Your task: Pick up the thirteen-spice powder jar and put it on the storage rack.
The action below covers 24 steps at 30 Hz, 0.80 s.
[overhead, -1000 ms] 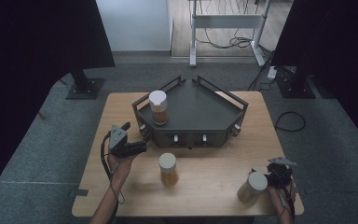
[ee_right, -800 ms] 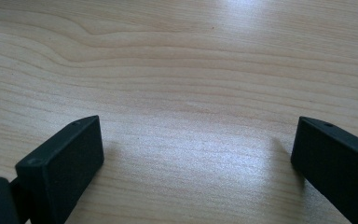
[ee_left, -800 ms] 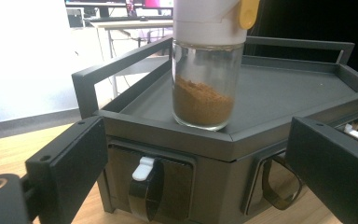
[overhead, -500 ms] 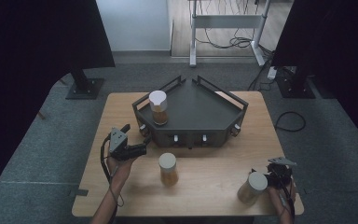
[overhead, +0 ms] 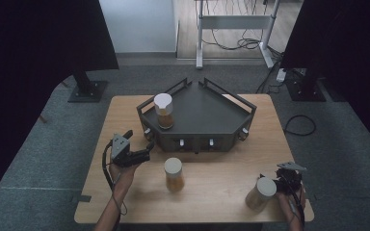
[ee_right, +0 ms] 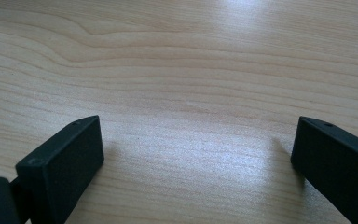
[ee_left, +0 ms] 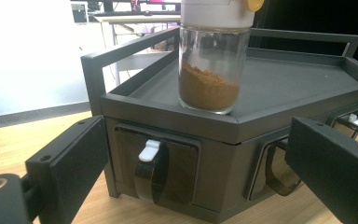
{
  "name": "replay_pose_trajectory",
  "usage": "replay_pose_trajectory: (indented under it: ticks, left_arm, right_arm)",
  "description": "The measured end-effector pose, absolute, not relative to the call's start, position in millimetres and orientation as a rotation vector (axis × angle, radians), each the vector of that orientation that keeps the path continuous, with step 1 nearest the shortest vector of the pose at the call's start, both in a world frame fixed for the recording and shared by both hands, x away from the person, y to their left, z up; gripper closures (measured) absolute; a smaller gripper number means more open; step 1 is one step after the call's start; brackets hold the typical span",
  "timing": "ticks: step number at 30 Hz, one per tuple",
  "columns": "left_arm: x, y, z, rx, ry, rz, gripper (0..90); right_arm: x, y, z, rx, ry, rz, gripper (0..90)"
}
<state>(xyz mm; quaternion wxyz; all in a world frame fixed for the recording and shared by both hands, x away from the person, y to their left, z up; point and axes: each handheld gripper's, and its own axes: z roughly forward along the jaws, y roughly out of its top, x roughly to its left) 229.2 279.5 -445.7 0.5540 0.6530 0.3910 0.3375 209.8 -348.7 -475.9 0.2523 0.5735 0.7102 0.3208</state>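
In the high view, a wooden bench [overhead: 125, 120] carries a dark angular rack [overhead: 207, 108] with a railed top tray and small drawers along its front. A spice jar [overhead: 164, 110] with a white lid and brown powder stands upright on the tray's left part. A second jar [overhead: 174, 173], also white-lidded, stands upright on the bench in front of the rack, between the two hands. A third jar [overhead: 259, 193] stands near the bench's front right corner, just beside the right claw [overhead: 285, 181], which is held low over the bench; whether they touch cannot be told. The left claw [overhead: 142, 153] is held by a hand [overhead: 121, 174] at the rack's front left corner, pointing towards it, well apart from the middle jar.

In the left gripper view, the left claw [ee_left: 200, 163] is spread wide with nothing between its jaws. Straight ahead is the rack's corner [ee_left: 223, 126], with a drawer front bearing a dark loop handle and a white tab [ee_left: 149, 150]. The spice jar [ee_left: 209, 56] stands on the tray near its front edge, about a third full of brown powder, with a yellow dot on its lid.

In the right gripper view, the right claw [ee_right: 196, 154] is also spread wide and empty, looking down on bare wood grain of the bench [ee_right: 191, 70].
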Motion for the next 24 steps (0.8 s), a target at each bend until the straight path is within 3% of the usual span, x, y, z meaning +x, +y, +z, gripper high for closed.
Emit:
replay_pose_trajectory:
  ticks: [24]
  left_arm:
    - [204.7, 293.9, -452.2, 1.520, 0.941, 0.803, 5.7]
  right_arm:
    - [209.6, -348.9, -476.0, 1.559, 1.932, 0.874, 2.1]
